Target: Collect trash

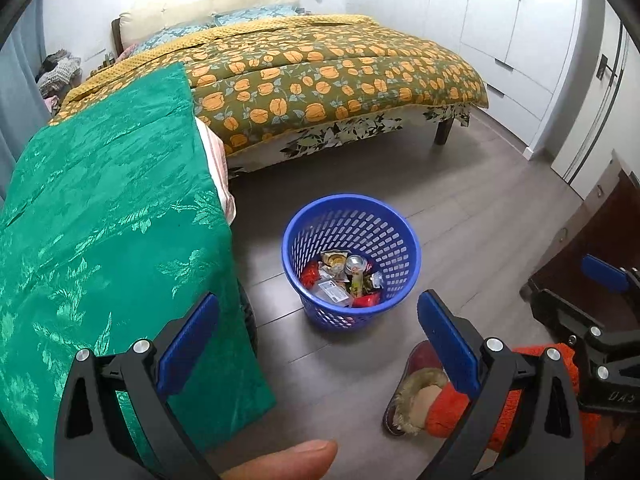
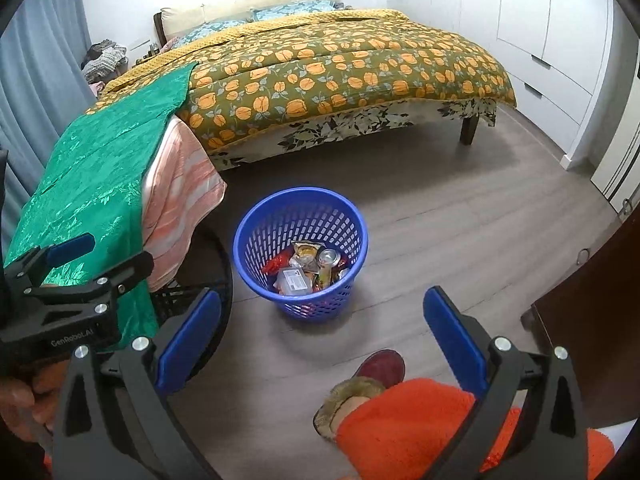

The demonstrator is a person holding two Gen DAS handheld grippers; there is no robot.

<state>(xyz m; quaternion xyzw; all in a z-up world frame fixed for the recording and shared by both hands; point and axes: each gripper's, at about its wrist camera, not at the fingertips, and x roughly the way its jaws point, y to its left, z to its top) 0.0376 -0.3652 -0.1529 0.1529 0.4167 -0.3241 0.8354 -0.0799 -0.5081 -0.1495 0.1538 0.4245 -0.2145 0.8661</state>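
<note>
A blue perforated waste basket (image 1: 394, 236) (image 2: 256, 236) stands on the grey wood floor, a short way in front of both grippers. Inside lie wrappers, a silver can (image 1: 357, 264) (image 2: 330, 257), a clear plastic box (image 2: 293, 280) and red packets. My left gripper (image 1: 320, 312) is open and empty, held above the floor near the basket. My right gripper (image 2: 322, 308) is open and empty too, just behind the basket. The right gripper also shows at the right edge of the left wrist view, and the left gripper shows at the left edge of the right wrist view.
A green cloth (image 1: 100, 220) (image 2: 100, 176) covers a table on the left, over a striped pink cloth (image 2: 184, 184). The bed with an orange-flowered quilt (image 1: 328, 76) (image 2: 344, 76) lies beyond. White wardrobes (image 2: 552, 40) line the right wall. An orange-trousered leg and slipper (image 2: 380, 364) stand below.
</note>
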